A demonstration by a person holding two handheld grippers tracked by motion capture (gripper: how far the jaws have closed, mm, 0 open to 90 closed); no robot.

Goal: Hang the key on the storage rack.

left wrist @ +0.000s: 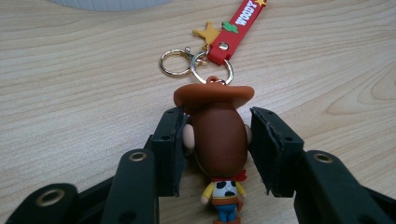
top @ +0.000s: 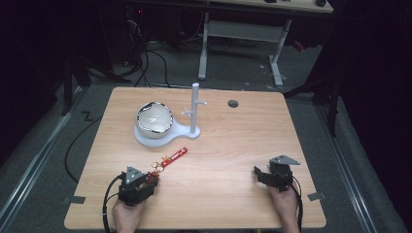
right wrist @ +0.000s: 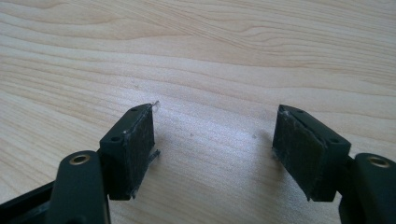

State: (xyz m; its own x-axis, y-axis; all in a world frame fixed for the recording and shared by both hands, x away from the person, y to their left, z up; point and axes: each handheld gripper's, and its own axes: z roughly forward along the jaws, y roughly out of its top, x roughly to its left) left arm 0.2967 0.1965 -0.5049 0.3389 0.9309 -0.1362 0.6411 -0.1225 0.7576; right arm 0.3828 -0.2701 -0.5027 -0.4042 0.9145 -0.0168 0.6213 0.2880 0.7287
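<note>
A cowboy figure keychain [left wrist: 219, 144] lies on the wooden table [top: 223, 145], with a brown hat, gold rings [left wrist: 175, 63] and a red "WOODY" strap [left wrist: 238, 28] stretching away from me. My left gripper [left wrist: 217, 123] is shut on the figure's head, one pad at each ear. In the high view the left gripper [top: 151, 180] sits near the front left edge, and the red strap [top: 176, 156] runs up and to the right from it. My right gripper [top: 258, 173] rests at the front right; its jaws [right wrist: 215, 140] stand open over bare wood.
A shiny bowl [top: 154, 119] sits on a white base [top: 143, 140] at the table's middle back, beside a white peg stand [top: 195, 109]. A dark round hole [top: 233, 103] marks the tabletop behind it. Desk legs and cables lie on the floor beyond.
</note>
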